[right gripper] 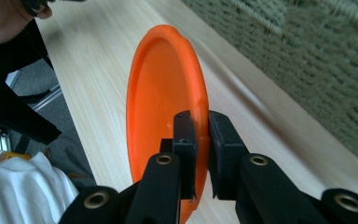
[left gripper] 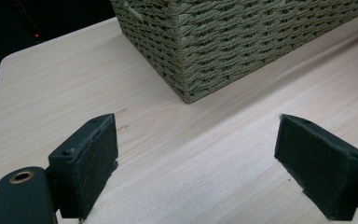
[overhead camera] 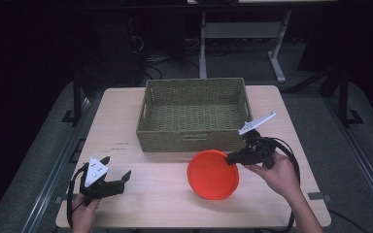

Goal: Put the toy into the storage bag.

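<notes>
1. two grippers are over the worktop, and everything below is placed against the woven basket at the far middle of it.
2. the right gripper sits just in front of the basket's near right corner, clenched on the rim of an orange plate; in the right gripper view the pads press on either side of the plate's edge.
3. the orange plate is just in front of the basket's near wall, toward its right end, tilted up on edge in the grip, its hollow face turned away from the basket.
4. the right hand holds its gripper in front of the basket's right end.
5. the left gripper is well in front of the basket's near left corner, near the worktop's near edge, released, its jaws standing wide with nothing between them.
6. in the left gripper view the two pads frame bare wood, with the basket's corner just beyond them.
</notes>
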Tool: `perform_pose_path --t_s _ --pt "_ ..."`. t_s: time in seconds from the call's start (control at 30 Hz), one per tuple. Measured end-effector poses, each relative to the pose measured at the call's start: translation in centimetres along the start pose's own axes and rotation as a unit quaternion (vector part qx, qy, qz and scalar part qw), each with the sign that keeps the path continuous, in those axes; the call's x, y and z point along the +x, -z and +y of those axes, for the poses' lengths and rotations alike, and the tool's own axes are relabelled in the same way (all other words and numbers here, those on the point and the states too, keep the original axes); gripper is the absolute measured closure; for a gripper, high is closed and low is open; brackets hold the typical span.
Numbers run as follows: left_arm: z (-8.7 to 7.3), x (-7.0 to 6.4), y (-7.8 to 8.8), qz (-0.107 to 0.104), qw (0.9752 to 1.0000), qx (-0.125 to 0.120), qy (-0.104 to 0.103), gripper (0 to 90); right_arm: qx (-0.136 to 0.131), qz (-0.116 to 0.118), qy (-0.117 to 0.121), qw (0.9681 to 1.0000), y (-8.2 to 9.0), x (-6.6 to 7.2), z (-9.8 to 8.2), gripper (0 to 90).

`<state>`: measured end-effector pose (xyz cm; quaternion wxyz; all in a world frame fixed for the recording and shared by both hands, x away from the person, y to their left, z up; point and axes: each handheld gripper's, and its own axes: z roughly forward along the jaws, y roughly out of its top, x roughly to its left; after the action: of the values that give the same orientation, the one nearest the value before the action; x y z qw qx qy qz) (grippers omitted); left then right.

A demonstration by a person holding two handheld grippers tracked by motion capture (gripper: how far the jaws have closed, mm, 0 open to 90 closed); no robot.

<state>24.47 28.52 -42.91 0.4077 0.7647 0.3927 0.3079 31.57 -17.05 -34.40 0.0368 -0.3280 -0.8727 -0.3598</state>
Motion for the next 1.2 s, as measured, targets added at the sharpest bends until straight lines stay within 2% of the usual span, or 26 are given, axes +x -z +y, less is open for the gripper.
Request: perform_pose_path --t_s 0.23,0.57,0.83,1.2 --pt "0.0 0.1 0.0 0.001 1.0 -0.001 0.003 12.8 -0.009 -0.002 0.002 1.0 1.3 0.2 1.4 82.1" --pt "-0.1 0.2 0.0 0.001 1.0 0.0 0.002 12.8 -0.018 0.001 -0.002 0.9998 2.7 -0.2 2.9 82.0" --pt "-0.1 0.3 0.0 0.003 1.0 0.0 0.007 12.8 -0.023 0.008 -0.012 0.9996 3.3 -0.7 3.6 82.0" --pt "-0.1 0.3 0.0 0.003 1.0 -0.001 0.009 12.8 -0.025 0.012 -0.015 0.9995 4.1 -0.7 4.5 82.0"
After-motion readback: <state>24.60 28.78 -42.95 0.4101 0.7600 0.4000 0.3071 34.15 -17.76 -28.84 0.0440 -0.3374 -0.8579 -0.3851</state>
